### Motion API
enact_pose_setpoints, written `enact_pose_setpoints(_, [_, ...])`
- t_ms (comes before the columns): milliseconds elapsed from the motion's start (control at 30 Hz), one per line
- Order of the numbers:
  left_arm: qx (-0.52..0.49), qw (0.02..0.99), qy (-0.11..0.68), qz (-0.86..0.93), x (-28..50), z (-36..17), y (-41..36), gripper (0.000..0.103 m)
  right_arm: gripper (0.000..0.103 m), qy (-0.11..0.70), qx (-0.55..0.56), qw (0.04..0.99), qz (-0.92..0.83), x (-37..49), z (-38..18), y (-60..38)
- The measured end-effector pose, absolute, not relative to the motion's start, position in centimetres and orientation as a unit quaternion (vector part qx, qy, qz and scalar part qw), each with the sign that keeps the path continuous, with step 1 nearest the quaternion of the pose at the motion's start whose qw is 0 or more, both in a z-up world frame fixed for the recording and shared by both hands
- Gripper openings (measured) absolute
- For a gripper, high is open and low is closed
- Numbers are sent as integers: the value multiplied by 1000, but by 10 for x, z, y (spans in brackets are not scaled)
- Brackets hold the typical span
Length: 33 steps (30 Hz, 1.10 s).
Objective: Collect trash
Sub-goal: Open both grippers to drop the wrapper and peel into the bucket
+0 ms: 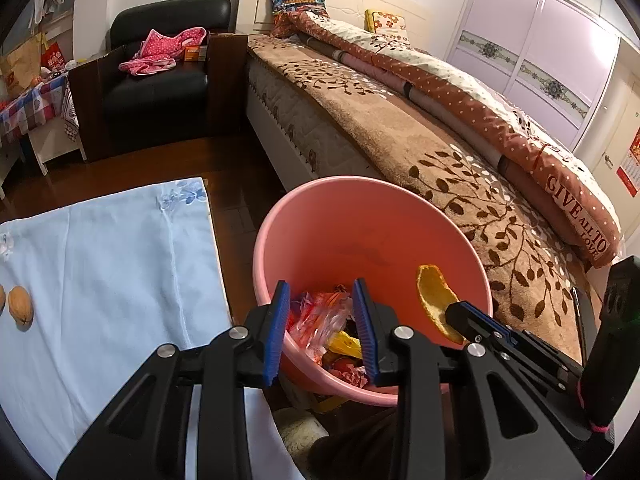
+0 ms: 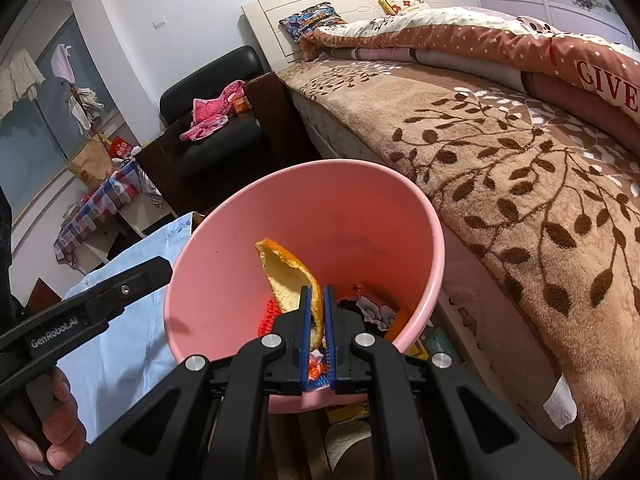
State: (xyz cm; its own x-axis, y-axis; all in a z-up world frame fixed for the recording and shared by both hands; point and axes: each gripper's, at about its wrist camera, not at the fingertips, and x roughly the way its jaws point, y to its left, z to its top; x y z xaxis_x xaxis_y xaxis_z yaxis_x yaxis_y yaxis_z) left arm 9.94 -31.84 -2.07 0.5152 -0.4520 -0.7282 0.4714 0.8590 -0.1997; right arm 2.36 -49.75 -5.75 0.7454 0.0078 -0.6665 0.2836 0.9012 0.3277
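Orange peel (image 2: 294, 276) pinched in right gripper (image 2: 318, 300) above pink bin (image 2: 208, 280)

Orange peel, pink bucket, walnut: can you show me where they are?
orange peel (image 2: 294, 276): right wrist view, pale inner side.
pink bucket (image 1: 360, 232): left wrist view, inner back wall.
walnut (image 1: 20, 304): left wrist view, shell middle.
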Motion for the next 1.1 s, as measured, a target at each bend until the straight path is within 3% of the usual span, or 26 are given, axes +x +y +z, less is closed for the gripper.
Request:
enact_pose_setpoints(333, [12,868,415,-270,97,-19,-315,34,6,353,209,909,-78,27,-63,-499])
enact_pose_setpoints(433, [8,868,416,-270,96,-20,-312,43,6,352,209,909,-79,27,-63,-499])
enact_pose_setpoints(1100, [18,873,411,-263,88,-20,-304,43,18,353,211,908,-81,30,-65,-501])
